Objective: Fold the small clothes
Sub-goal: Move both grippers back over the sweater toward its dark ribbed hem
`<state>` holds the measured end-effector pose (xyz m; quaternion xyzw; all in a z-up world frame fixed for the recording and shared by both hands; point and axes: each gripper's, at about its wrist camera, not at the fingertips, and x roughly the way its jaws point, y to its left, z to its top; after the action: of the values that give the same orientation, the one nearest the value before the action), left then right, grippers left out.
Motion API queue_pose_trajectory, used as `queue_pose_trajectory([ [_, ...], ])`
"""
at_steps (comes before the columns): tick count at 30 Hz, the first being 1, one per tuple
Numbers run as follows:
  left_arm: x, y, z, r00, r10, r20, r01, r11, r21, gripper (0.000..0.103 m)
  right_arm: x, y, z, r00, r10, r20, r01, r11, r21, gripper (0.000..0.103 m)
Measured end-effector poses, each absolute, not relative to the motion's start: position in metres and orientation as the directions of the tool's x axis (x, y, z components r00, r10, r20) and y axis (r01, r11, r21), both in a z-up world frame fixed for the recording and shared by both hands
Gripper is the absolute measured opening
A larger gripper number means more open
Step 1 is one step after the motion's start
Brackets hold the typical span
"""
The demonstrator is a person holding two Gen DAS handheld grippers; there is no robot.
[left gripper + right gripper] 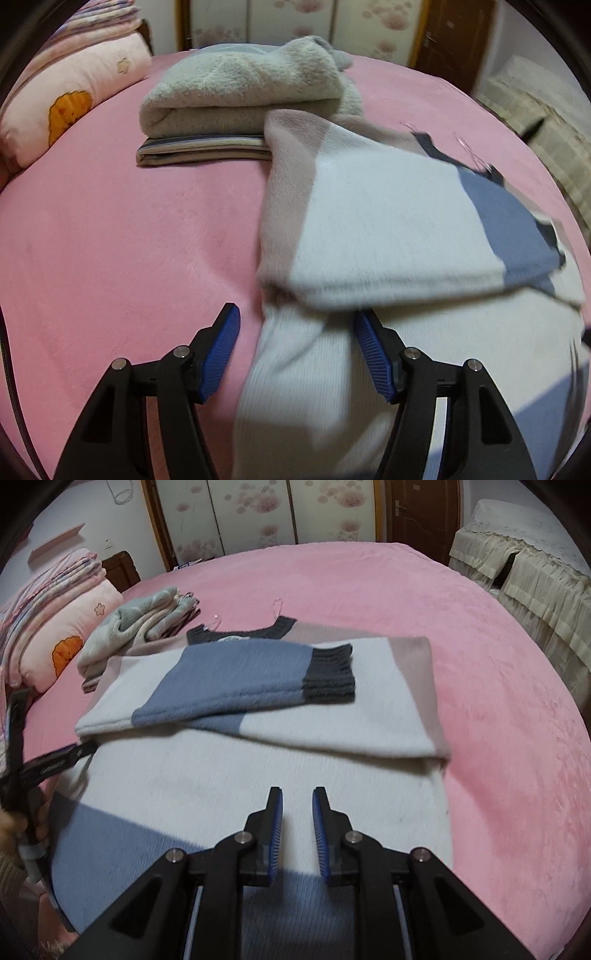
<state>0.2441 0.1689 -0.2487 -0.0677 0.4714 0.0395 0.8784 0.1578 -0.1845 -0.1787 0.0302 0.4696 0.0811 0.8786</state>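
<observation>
Bare pink bedspread [498, 738] rightward (folded pile [140, 627] far left)

Sweater [388, 221] smeared with motion blur in my left view; its right side runs off frame. Its near hem is cut off behind my right gripper [297, 812]. Folded pile [140, 627] partly hidden behind sweater.

Home bedroom, pink bed [480, 664], pillow [74, 627], wardrobe [258, 513]

We see a sweater [295, 716] in white, blue and dusty-pink blocks with dark grey ribbing, on a pink bedcover [498, 701]. The pile [240, 92] is grey over stripes. Our pads [221, 354] are blue.
</observation>
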Motion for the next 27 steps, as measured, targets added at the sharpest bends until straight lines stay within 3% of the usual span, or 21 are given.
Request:
queue_pose_trajectory([
  [6,0.255,0.187,-0.256,0.536,0.0,-0.844,-0.306,0.932,-0.194,0.063,0.155,-0.186,-0.18,0.565,0.131,-0.815,-0.09,0.991,0.097,0.016],
  [17,0.234,0.211,-0.26,0.559,-0.081,-0.825,-0.267,0.924,-0.272,0.063,0.163,-0.219,-0.199,0.543,0.084,-0.835,0.022,0.993,0.115,0.016],
  [27,0.203,0.189,-0.228,0.58,-0.059,-0.812,-0.187,0.961,-0.204,0.063,0.158,-0.205,-0.184,0.57,0.112,-0.814,-0.021,0.992,0.122,0.016],
])
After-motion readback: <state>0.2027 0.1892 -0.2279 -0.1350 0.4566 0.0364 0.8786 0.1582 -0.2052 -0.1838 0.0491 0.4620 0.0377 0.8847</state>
